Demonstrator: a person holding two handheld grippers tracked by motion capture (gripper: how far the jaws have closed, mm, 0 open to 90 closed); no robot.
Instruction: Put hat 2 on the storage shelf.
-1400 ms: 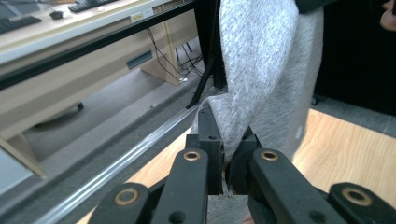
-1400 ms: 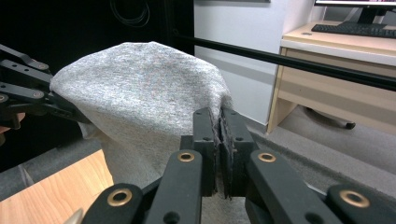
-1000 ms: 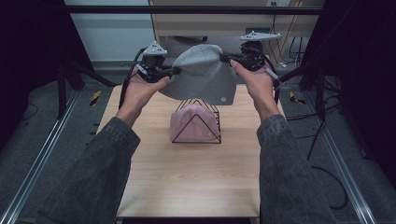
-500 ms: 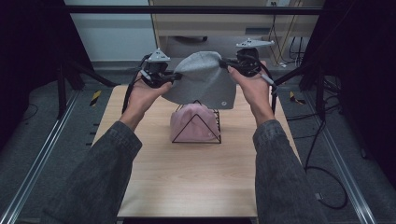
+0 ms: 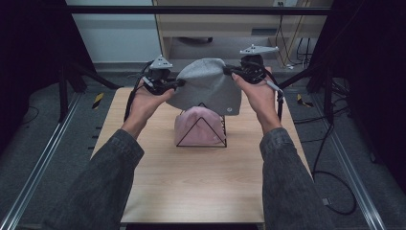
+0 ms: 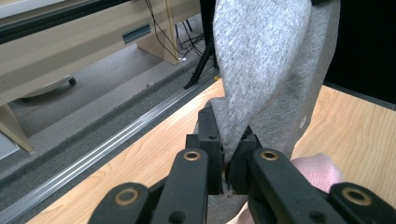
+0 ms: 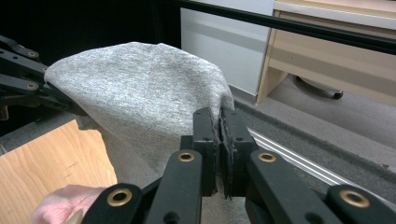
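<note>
Nearest the person, on the wooden tabletop (image 5: 191,182), two sleeved forearms are reaching forward, each hand carrying a gripper. Beyond them, at mid-table, a black wire stand (image 5: 202,127) is already carrying a pink hat (image 5: 194,125), its peak pointing up. Above and just behind it, a grey beanie (image 5: 206,88) is hanging stretched between the two grippers: the left gripper (image 6: 226,161) is pinching one edge of the brim, its jaws clamped together on the knit, and the right gripper (image 7: 218,135) is pinching the opposite edge in the same way. The opening is facing down, with the crown bulging upward and away from the person. Judging by this posture, the step in hand is lowering the beanie over the stand, on top of the pink hat. Doing it well is likely calling for both hands to be kept level and spread, so that the brim is held wide; for the opening to be centred over the wire peak before descending; and for both grips to be let go together only once the brim is sitting below the peak, since a lopsided release could be leaving the beanie sliding off.
</note>
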